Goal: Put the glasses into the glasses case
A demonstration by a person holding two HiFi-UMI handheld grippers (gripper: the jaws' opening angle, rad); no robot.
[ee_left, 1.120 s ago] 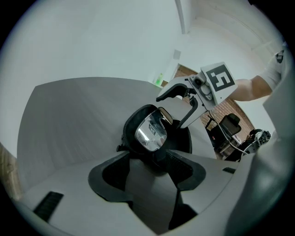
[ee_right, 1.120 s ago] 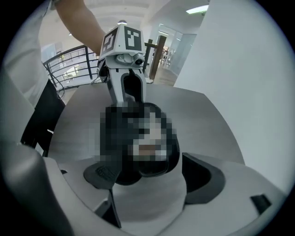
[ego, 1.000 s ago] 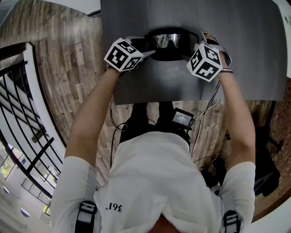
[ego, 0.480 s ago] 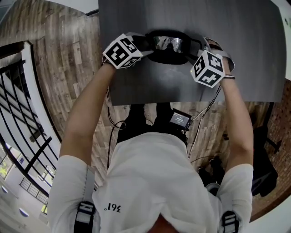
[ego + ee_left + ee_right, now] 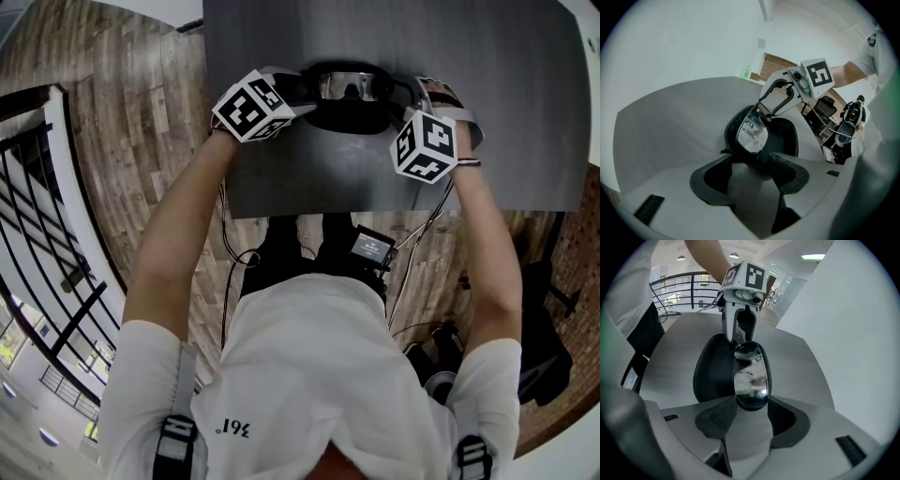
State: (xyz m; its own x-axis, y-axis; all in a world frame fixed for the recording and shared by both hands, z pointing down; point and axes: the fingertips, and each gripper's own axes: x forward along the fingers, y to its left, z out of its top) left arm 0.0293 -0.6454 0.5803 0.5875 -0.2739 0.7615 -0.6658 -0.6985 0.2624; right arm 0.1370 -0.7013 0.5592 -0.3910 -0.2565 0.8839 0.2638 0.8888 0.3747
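A black glasses case [image 5: 349,116] lies open on the grey table [image 5: 506,112]. Mirror-lensed glasses [image 5: 349,86] are held over it, along its far side. My left gripper [image 5: 305,90] grips their left end. In the left gripper view the near lens [image 5: 751,133] sits between its pads [image 5: 780,168], with the case [image 5: 785,138] behind. My right gripper [image 5: 405,91] is at the right end and its jaws are closing. In the right gripper view the lens [image 5: 751,376] fills the gap at the gripper [image 5: 749,406], and both pads touch the frame. The case [image 5: 710,369] lies to the left.
The table's near edge [image 5: 375,208] runs just below both hands. Beyond it is a wooden floor with a small screened device [image 5: 375,246] and cables. A black railing [image 5: 56,281] stands at the left. In the right gripper view a white wall [image 5: 843,324] is on the right.
The right gripper's marker cube has rolled and slid slightly toward the table's near edge, and its jaws have drawn in on the glasses' right end. The left gripper has kept its place.
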